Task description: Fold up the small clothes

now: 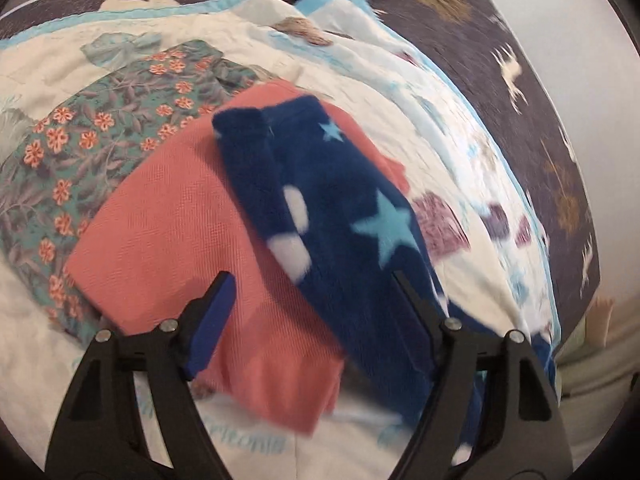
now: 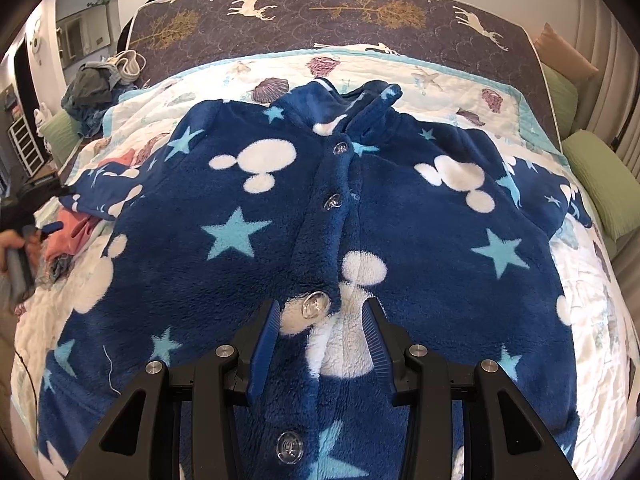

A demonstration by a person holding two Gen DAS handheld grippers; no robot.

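The blue fleece jacket (image 2: 320,216) is spread front-up on the bed (image 2: 440,76), its sleeve (image 1: 320,200) stretched leftward over a pink garment (image 1: 160,232). The sleeve's length runs ahead between the left claw (image 1: 312,280), seen open and empty. The right claw (image 2: 320,312) is held half-open astride the button placket, gripping nothing.

Both views are lit evenly by soft, diffuse daylight; no hard shadows or glare are cast. The left wrist view is smeared by motion blur: the quilt (image 1: 460,152) pattern at the right is streaked, and the edges of the blue fleece sleeve (image 1: 340,216) are softened. The right wrist view is sharp, and the fleece pile of the jacket (image 2: 248,208) is rendered clearly. Straight lines are bowed by fisheye distortion, and dark vignetting is seen at the corners of both pictures.
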